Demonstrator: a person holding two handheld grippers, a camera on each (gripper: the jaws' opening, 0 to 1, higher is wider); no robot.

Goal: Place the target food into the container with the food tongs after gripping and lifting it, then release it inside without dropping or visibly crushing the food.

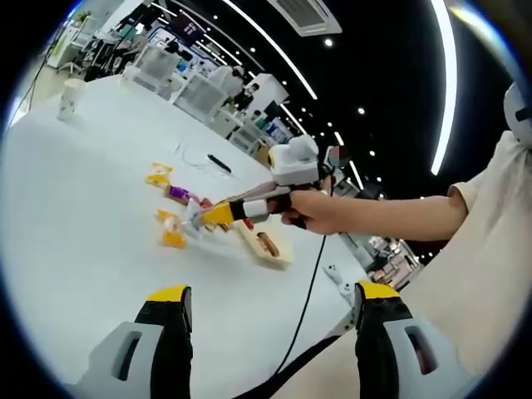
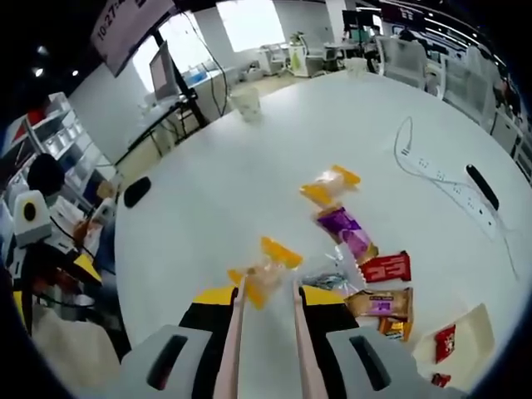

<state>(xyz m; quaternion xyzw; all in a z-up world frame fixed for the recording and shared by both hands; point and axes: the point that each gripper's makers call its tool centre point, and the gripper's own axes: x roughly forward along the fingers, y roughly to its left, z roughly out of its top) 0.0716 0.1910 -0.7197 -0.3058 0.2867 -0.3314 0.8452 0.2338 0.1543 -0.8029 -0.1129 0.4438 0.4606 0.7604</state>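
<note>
My right gripper (image 2: 270,296) is shut on pale pink food tongs (image 2: 234,334) that run forward between its yellow-tipped jaws. The tong tips sit on either side of a yellow-wrapped snack (image 2: 268,271) lying on the white table (image 2: 208,208). A shallow wooden container (image 2: 475,326) lies to the lower right with a red packet (image 2: 445,342) in it. In the left gripper view, a hand holds the right gripper (image 1: 223,214) over the snack pile, beside the container (image 1: 268,246). My left gripper (image 1: 274,293) hangs wide open above the table, holding nothing.
Loose packets lie nearby: yellow (image 2: 330,184), purple (image 2: 349,233), red (image 2: 385,268) and orange-brown (image 2: 380,303). A power strip with cable (image 2: 440,184) and a black bar (image 2: 482,188) lie to the right. A paper cup (image 2: 247,103) stands far off. The person's arm (image 1: 399,218) crosses the left gripper view.
</note>
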